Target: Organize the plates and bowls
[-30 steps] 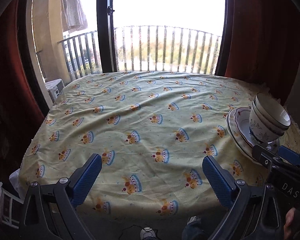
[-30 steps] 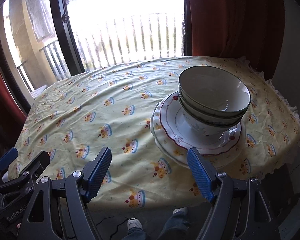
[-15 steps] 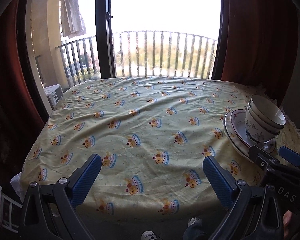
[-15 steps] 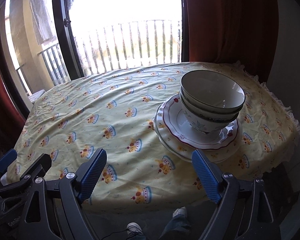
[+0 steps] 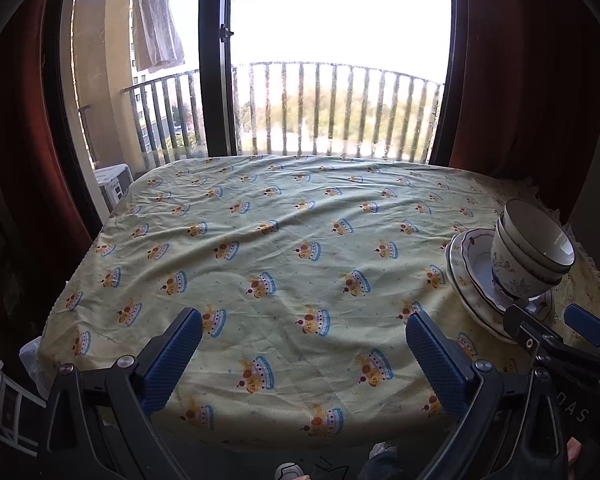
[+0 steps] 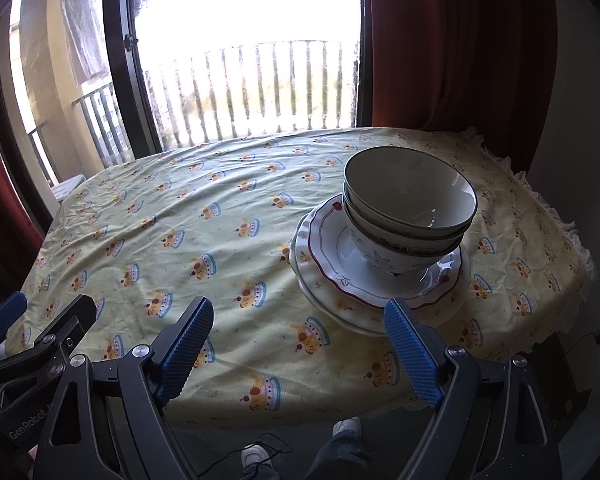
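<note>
- The surface (image 6: 148, 248) is covered by a pale yellow cloth printed with small crowns, wrinkled in places and frilled along its right edge.
- The plates (image 6: 328, 268) form a stack near the right side of the surface: larger pale ones underneath, and a smaller scalloped plate with a dark red rim on top.
- The bowls (image 6: 408, 208) are nested one inside another and stand upright in the middle of the top plate; the lowest carries a painted floral pattern, the upper ones a dark band at the rim.
- The right gripper (image 6: 300, 344) hovers over the near edge of the surface, its jaws spread wide after having just been opening; nothing lies between them, and the right-hand blue pad sits just before the near rim of the plates without a visible touch.
- The left gripper (image 5: 304, 356) hangs over bare cloth left of the stack, jaws wide apart and empty.
- In the left wrist view the stack (image 5: 500, 276) stands at the far right.
- Behind the surface a balcony railing (image 5: 332, 112) shows through a glass door, between red curtains (image 6: 452, 48).
- Below the near edge, a person's shoes (image 6: 256, 456) are visible.
</note>
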The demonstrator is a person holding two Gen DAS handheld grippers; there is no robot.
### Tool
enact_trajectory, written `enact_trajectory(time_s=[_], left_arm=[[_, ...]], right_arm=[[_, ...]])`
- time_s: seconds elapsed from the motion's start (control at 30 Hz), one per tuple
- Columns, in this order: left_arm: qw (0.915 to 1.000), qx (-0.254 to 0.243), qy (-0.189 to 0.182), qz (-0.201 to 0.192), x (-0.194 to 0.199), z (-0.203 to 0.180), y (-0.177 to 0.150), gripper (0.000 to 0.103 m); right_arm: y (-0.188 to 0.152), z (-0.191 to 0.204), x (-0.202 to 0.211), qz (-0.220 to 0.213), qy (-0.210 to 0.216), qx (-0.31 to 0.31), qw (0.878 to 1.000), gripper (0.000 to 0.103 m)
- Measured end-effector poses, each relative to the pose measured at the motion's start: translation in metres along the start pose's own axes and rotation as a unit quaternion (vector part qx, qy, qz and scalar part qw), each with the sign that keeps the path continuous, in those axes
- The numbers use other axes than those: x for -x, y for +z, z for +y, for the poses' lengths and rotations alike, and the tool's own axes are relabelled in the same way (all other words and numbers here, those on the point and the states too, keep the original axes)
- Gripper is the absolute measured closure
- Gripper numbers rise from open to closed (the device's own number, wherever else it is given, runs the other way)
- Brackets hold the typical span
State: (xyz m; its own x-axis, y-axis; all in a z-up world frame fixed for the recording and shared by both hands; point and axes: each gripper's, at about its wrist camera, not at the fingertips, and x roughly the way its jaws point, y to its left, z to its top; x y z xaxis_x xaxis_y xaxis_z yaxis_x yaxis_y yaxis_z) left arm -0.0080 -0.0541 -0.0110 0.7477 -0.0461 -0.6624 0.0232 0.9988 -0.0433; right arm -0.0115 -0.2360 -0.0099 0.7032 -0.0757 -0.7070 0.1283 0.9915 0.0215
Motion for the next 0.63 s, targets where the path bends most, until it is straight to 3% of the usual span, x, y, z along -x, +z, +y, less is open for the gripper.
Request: enact_trajectory(time_s=[0.63], left_arm=[[1.0, 0.001, 0.0, -0.007, 0.0006, 0.0012, 0.0031, 0.0]], right_arm=[[0.0024, 0.0006, -0.0027, 0.003, 0.001, 0.002, 1.0, 0.014]])
